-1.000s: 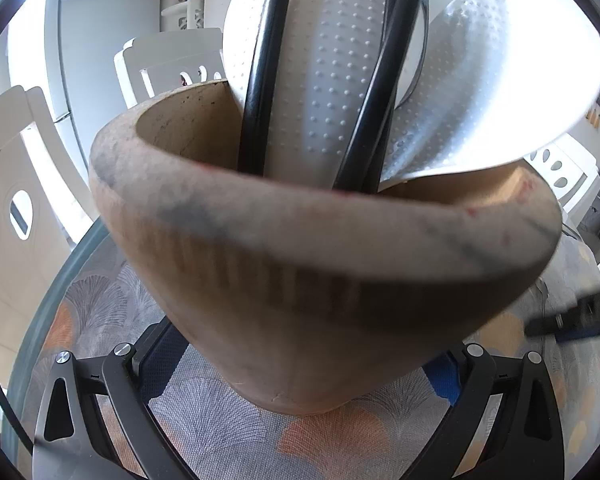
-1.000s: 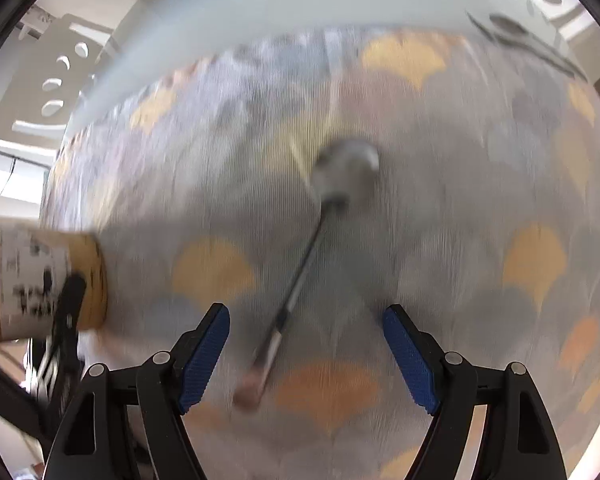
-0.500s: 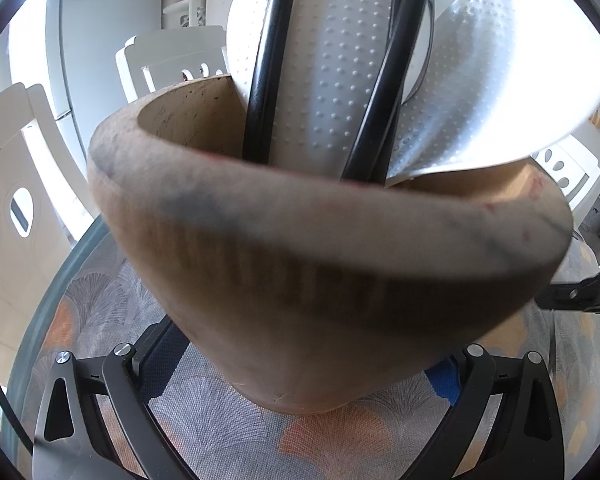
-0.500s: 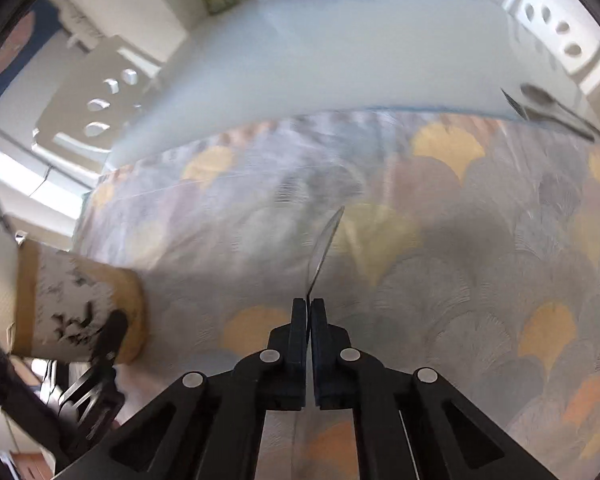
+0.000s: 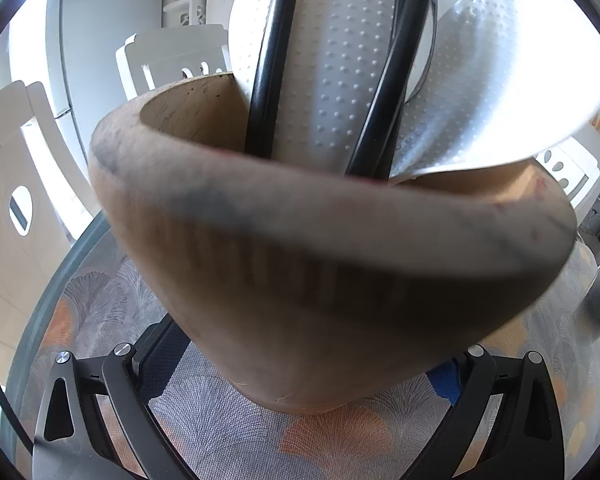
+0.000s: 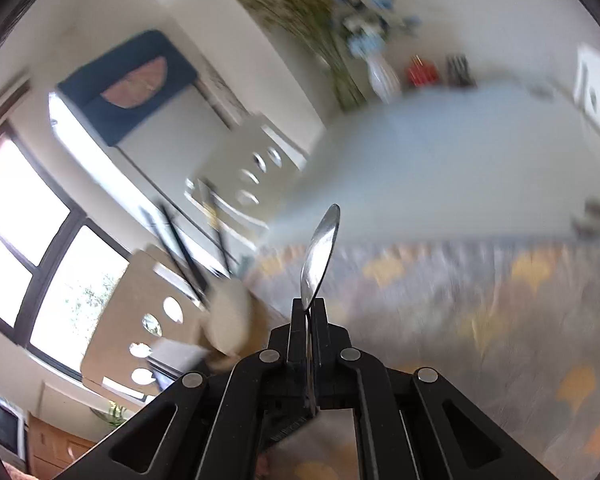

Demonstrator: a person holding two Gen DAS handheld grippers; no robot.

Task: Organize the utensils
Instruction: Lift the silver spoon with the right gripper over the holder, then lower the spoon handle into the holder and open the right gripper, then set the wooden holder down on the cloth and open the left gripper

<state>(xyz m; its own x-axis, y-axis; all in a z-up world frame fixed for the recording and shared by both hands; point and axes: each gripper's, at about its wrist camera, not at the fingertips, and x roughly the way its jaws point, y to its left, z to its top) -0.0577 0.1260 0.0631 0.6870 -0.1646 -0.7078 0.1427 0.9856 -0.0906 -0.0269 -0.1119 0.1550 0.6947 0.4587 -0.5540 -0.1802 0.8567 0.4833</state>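
Right gripper (image 6: 309,312) jaws are clamped tight on the thin silver metal spoon (image 6: 319,254). Left gripper (image 5: 300,368) jaws hug the round wooden utensil holder (image 5: 332,264). Tip the spoon handle-down and lower slowly past the black handles (image 5: 266,80).

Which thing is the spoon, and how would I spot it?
Find the patterned tablecloth, then the black right hand-held gripper above it. The spoon is the thin, shiny metal piece pinched between its fingers, bowl poking forward, unlike the black handles in the wooden holder.
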